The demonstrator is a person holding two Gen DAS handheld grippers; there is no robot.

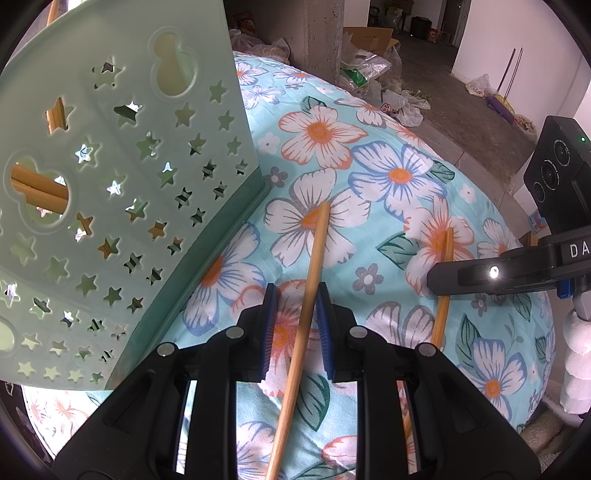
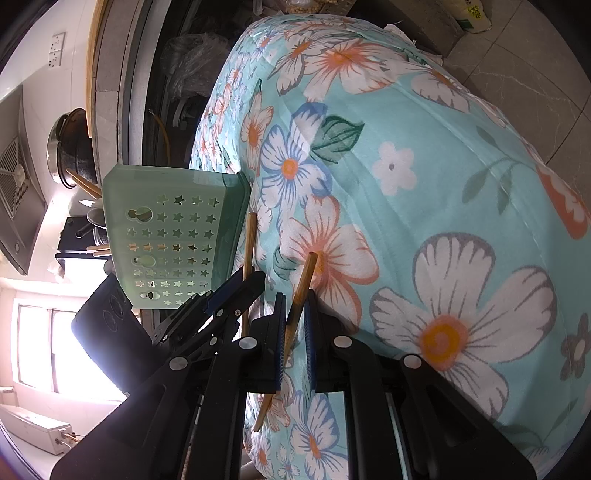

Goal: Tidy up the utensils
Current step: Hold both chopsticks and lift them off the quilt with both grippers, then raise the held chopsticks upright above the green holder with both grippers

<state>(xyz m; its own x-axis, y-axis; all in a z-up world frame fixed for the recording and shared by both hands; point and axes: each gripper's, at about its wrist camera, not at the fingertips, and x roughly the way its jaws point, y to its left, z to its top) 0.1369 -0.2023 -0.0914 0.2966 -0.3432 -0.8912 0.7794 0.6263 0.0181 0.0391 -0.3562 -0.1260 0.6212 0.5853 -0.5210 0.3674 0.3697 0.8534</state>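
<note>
A pale green utensil holder [image 1: 110, 206] with star cut-outs stands on the floral cloth [image 1: 388, 177]; several bamboo chopsticks show through its holes. My left gripper [image 1: 295, 291] straddles one bamboo chopstick [image 1: 314, 258] lying on the cloth, jaws close around it with a small gap. My right gripper [image 2: 294, 299] straddles a second chopstick [image 2: 301, 288]; from the left wrist view it [image 1: 436, 280] comes in from the right over that chopstick [image 1: 445, 258]. The holder [image 2: 170, 236] and the left gripper [image 2: 236, 284] show in the right wrist view.
The floral cloth [image 2: 443, 184] covers a rounded table. Beyond it are a concrete pillar [image 1: 321, 33], plastic bags [image 1: 369, 74] and boxes on the floor. A stove with a wok [image 2: 70, 147] and a window [image 2: 55, 350] lie left in the right wrist view.
</note>
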